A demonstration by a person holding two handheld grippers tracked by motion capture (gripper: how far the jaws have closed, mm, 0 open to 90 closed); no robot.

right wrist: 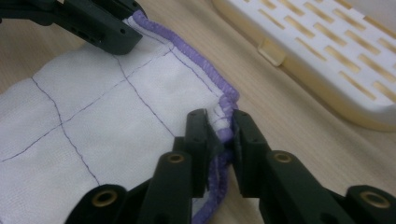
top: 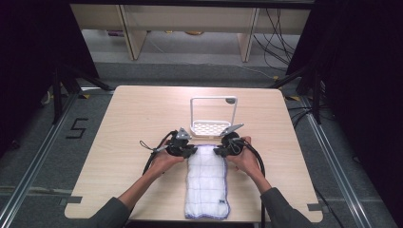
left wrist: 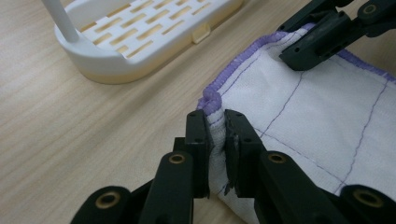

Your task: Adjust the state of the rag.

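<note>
Between the jaws of the left gripper (left wrist: 215, 122) and the right gripper (right wrist: 219, 122) sit the far corners of the white cloth (top: 206, 180), both pinched tight; grasping looks done, while lifting or folding it remains.

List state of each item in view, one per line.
cloth: folded into a long strip, flat on the table, far corners pinched
left claw: shut on the cloth's far left corner
right claw: shut on the cloth's far right corner
white rack: upright, slotted base empty, just beyond the cloth
table: light wood, bears the cloth and rack
</note>
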